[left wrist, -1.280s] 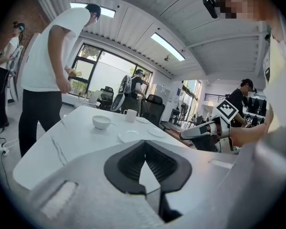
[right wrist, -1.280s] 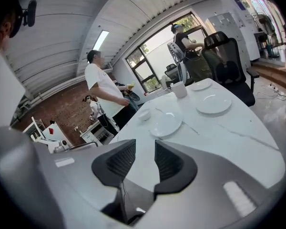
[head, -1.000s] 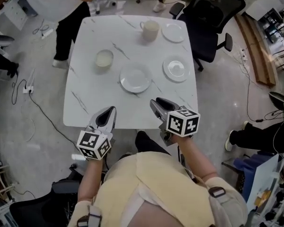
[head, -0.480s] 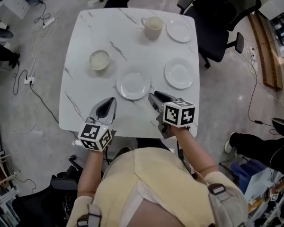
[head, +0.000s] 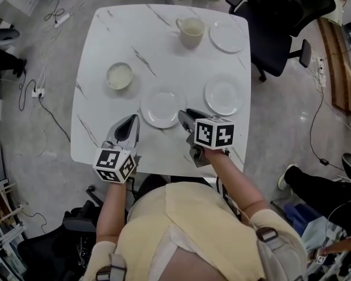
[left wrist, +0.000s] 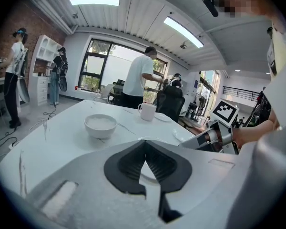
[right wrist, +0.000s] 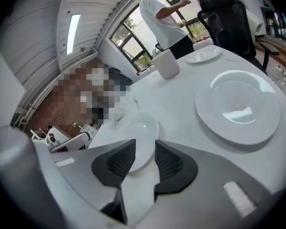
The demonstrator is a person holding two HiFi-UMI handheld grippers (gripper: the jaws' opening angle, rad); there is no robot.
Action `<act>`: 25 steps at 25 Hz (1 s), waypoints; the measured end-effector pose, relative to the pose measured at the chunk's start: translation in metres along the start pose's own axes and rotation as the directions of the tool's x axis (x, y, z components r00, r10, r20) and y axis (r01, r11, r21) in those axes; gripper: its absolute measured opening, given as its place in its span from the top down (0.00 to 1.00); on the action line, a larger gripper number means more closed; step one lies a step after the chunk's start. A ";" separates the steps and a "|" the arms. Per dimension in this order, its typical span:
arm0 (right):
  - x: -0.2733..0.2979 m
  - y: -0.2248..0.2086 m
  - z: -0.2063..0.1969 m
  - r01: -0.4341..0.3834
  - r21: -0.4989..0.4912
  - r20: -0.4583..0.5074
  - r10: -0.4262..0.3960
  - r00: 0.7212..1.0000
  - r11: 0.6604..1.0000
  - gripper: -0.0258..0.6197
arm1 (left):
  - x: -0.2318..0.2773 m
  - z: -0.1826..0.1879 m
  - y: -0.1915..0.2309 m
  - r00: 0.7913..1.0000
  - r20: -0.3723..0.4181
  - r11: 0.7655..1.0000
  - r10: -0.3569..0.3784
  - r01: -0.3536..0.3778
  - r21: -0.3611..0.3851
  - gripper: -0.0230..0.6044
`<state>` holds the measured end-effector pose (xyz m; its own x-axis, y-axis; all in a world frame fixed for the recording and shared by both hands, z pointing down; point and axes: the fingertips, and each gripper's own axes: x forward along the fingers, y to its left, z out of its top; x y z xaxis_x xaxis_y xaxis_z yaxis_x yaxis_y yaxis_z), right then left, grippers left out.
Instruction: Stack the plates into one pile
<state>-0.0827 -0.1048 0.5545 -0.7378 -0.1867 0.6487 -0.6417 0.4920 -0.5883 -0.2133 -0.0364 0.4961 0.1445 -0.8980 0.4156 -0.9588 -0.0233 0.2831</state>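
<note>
The right gripper (right wrist: 145, 146) hovers over the near edge of the bench (head: 99, 40), its jaws standing apart with nothing between the pads. The nearest plate (head: 162, 107) lies just ahead of its tips, a little to its left. A second plate (head: 223, 95) sits ahead to its right. A third plate (head: 227, 37) lies farther beyond, beside a mug (head: 191, 31). The left gripper (left wrist: 144, 155) has its jaw tips closed together and is empty. A bowl (left wrist: 100, 125) stands ahead on its left.

Bowl (head: 119, 75) left of near plate (head: 161, 108), mug (head: 191, 31) behind (on table (head: 105, 34))
</note>
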 end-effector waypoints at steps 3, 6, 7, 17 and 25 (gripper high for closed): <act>0.006 -0.004 0.003 0.007 0.027 -0.002 -0.007 1.000 1.000 0.79 | 0.006 0.005 0.003 1.000 0.006 1.000 0.008 -0.008 0.002 0.97; 0.009 -0.008 0.004 0.019 0.044 -0.003 -0.019 1.000 0.999 0.79 | 0.009 0.007 0.003 1.000 0.008 1.000 0.005 -0.005 0.002 0.97; 0.010 -0.010 0.004 0.025 0.047 -0.002 -0.025 1.000 0.999 0.79 | 0.009 0.009 0.003 1.000 0.010 1.000 0.001 -0.001 0.005 0.97; 0.021 -0.015 0.004 0.123 0.027 0.006 -0.124 0.992 0.992 0.78 | 0.024 0.012 0.011 0.996 -0.007 0.996 -0.089 0.089 0.004 0.97; 0.027 -0.010 0.004 0.201 -0.024 0.009 -0.201 0.980 0.979 0.75 | 0.033 0.016 0.019 0.984 -0.017 0.984 -0.177 0.176 -0.015 0.97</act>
<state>-0.0970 -0.1185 0.5756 -0.5958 -0.2897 0.7490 -0.7717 0.4650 -0.4340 -0.2306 -0.0738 0.5018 0.3158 -0.8722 0.3736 -0.9145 -0.1748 0.3649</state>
